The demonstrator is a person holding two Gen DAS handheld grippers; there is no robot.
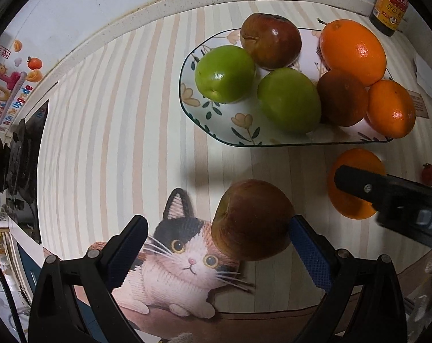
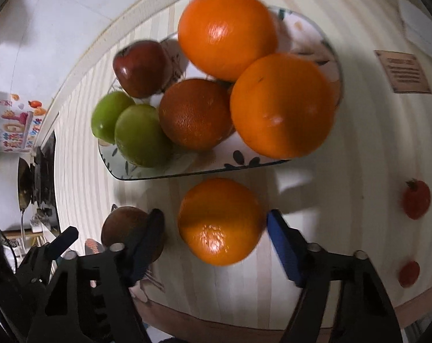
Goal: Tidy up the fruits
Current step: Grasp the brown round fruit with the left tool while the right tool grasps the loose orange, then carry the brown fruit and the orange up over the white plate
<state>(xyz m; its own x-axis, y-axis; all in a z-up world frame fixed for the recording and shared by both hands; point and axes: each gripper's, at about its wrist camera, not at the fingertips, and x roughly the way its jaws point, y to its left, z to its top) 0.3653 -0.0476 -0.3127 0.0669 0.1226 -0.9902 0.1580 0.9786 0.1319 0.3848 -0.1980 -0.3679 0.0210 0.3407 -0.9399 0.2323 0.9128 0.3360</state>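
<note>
Left wrist | right tool (image 1: 387,197) hides part of loose orange (image 1: 356,160); blurred

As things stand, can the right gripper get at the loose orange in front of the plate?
Probably yes. The right gripper is open with the orange already between its fingers, nothing blocking. The left gripper sits beside it at the reddish apple.

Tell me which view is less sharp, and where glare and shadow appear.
Right wrist view: softer, the plate's front orange smeared at its edges; white glare on the loose orange between the right gripper's fingers. Left wrist view: crisp; glare spots on the green fruit; a grey shadow on the mat above the red apple.
</note>
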